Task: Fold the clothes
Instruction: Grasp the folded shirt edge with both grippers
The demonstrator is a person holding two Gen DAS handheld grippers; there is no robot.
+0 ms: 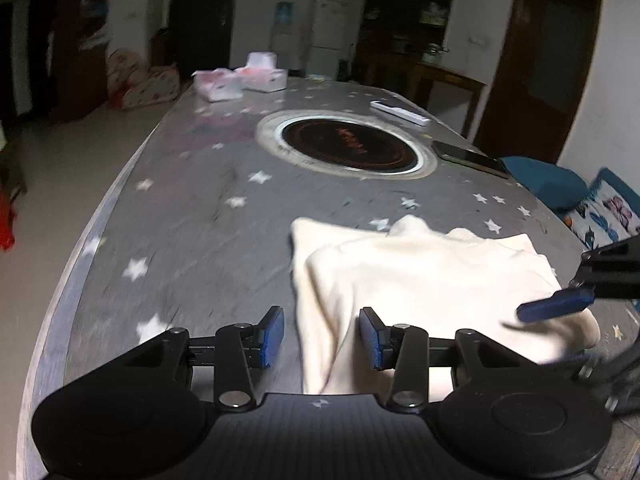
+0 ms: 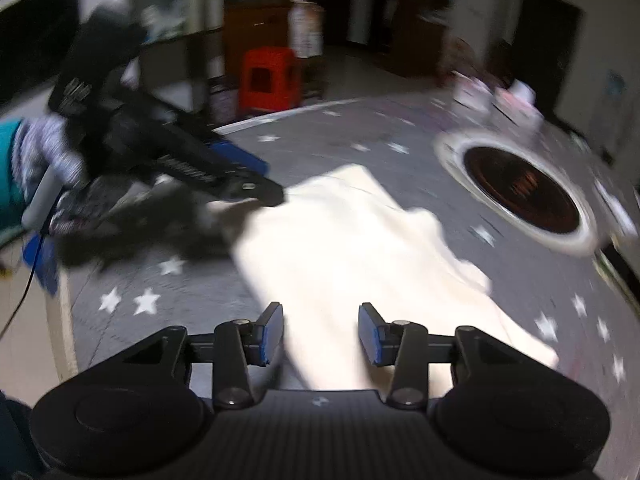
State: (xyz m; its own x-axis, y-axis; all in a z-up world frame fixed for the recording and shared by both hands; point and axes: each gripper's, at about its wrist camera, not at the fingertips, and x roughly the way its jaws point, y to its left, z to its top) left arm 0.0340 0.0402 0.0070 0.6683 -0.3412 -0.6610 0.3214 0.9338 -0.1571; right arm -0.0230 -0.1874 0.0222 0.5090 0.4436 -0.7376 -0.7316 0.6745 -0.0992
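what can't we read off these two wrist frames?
- Cream garment: near edge hidden behind the gripper body in both views, so its fold state is unclear.
- Left gripper: motion-blurred in the right wrist view.
- Right gripper: cut off by the left wrist view's edge.
- Cooktop lettering: too blurred.

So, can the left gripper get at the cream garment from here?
Probably yes. The left gripper is open with the cream garment's near edge right ahead on the table; nothing lies between.
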